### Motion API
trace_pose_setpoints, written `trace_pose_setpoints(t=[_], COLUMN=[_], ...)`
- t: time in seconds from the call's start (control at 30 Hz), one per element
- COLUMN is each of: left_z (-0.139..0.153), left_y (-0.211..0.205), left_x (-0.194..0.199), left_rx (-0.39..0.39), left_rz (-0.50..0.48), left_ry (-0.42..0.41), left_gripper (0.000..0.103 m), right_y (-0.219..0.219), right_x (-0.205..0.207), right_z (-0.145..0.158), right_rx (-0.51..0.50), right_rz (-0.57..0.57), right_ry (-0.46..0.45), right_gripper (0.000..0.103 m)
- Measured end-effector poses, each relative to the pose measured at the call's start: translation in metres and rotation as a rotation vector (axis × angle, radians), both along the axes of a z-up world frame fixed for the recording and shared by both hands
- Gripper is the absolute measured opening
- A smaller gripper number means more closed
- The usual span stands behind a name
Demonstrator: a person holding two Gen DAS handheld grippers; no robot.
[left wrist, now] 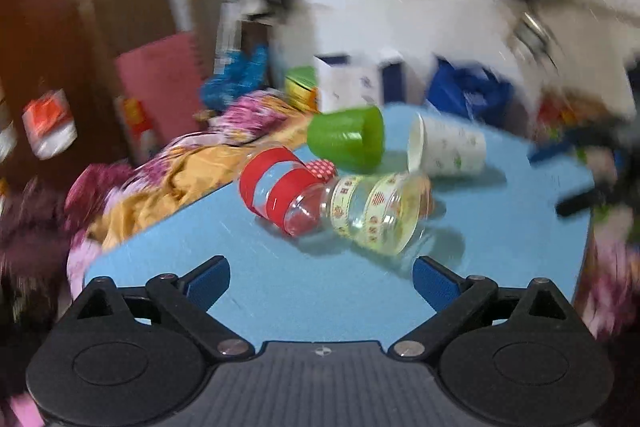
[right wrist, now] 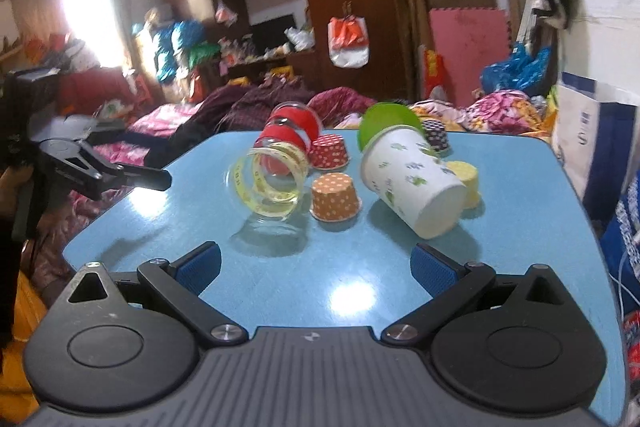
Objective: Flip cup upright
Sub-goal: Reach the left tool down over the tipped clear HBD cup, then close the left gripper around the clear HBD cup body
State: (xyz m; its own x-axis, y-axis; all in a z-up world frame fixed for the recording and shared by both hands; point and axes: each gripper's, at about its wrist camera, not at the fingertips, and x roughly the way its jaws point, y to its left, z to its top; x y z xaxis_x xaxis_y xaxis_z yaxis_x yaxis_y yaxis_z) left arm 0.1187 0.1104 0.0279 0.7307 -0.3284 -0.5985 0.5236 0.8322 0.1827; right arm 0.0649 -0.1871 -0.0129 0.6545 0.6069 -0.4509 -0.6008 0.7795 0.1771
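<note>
Several cups lie on their sides on a blue table [right wrist: 304, 287]. A clear cup with yellow tape [right wrist: 269, 183] [left wrist: 380, 215] lies nearest. A clear cup with red bands [right wrist: 291, 133] [left wrist: 280, 193] lies behind it. A white paper cup with green prints [right wrist: 412, 183] [left wrist: 448, 151] and a green cup [right wrist: 386, 125] [left wrist: 346, 139] lie together. My right gripper [right wrist: 316, 267] is open and empty, in front of the cups. My left gripper [left wrist: 322, 279] is open and empty, also short of the cups; it shows in the right wrist view [right wrist: 132, 177] at the table's left edge.
Small polka-dot paper cups stand upside down: orange [right wrist: 335, 197], red [right wrist: 330, 151], dark [right wrist: 436, 135], and a yellow one [right wrist: 466, 183]. Bedding and clothes [right wrist: 260, 99] lie beyond the far edge. Bags and a box [right wrist: 592, 131] stand at the right.
</note>
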Motion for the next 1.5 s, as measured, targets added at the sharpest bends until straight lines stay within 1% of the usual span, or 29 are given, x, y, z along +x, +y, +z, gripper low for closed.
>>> trace_pose_setpoints(t=[0.07,0.17,0.23,0.3,0.4,0.43,0.47,0.6,0.7,0.8,0.97,1.1,1.13,1.17,1.27,1.4,1.47,1.5], left_z=[0.006,0.014,0.016,0.014,0.008,0.005,0.004,0.0,-0.003,-0.01,-0.019,-0.022,-0.022,-0.021,-0.02,-0.023,-0.024,-0.024], left_y=[0.0,-0.014,-0.026,-0.039,-0.051,-0.054,-0.057,-0.07,-0.08,-0.088,-0.1,-0.107,-0.108,-0.108,-0.112,-0.12,-0.124,-0.126], left_x=[0.01,0.024,0.028,0.037,0.05,0.054,0.058,0.068,0.074,0.079,0.078,0.074,0.074,0.073,0.072,0.066,0.063,0.06], left_rx=[0.053,0.189,0.287,0.386,0.518,0.556,0.591,0.675,0.688,0.693,0.707,0.72,0.72,0.715,0.698,0.714,0.727,0.734], left_rz=[-0.086,-0.216,-0.32,-0.451,-0.6,-0.636,-0.665,-0.803,-0.889,-0.935,-0.986,-0.984,-0.98,-0.977,-0.965,-0.942,-0.937,-0.932], left_ry=[0.008,-0.025,-0.054,-0.032,0.025,0.037,0.04,0.059,0.056,0.039,0.009,0.013,0.015,0.015,0.02,0.016,0.026,0.033], left_gripper=[0.099,0.099,0.099,0.099,0.097,0.095,0.093,0.09,0.088,0.086,0.086,0.086,0.084,0.081,0.078,0.074,0.065,0.064], right_y=[0.007,0.016,0.02,0.023,0.027,0.027,0.027,0.029,0.026,0.021,0.018,0.015,0.014,0.013,0.011,0.007,0.003,0.001], right_x=[0.006,0.014,0.021,0.027,0.036,0.038,0.039,0.045,0.046,0.045,0.042,0.037,0.035,0.035,0.032,0.024,0.018,0.017], right_z=[0.006,0.015,0.02,0.024,0.024,0.024,0.023,0.017,0.014,0.013,0.01,0.01,0.01,0.01,0.009,0.007,0.006,0.007], right_rx=[-0.022,-0.052,-0.069,-0.082,-0.099,-0.102,-0.104,-0.131,-0.137,-0.13,-0.128,-0.108,-0.103,-0.099,-0.086,-0.074,-0.061,-0.052], right_rz=[0.039,0.113,0.123,0.119,0.128,0.126,0.121,0.095,0.073,0.054,0.075,0.095,0.1,0.105,0.12,0.152,0.166,0.169], right_ry=[0.021,0.068,0.091,0.117,0.153,0.164,0.175,0.223,0.247,0.257,0.27,0.259,0.254,0.252,0.246,0.222,0.206,0.202], right_gripper=[0.102,0.102,0.102,0.102,0.102,0.102,0.102,0.102,0.102,0.102,0.102,0.102,0.102,0.102,0.102,0.102,0.102,0.102])
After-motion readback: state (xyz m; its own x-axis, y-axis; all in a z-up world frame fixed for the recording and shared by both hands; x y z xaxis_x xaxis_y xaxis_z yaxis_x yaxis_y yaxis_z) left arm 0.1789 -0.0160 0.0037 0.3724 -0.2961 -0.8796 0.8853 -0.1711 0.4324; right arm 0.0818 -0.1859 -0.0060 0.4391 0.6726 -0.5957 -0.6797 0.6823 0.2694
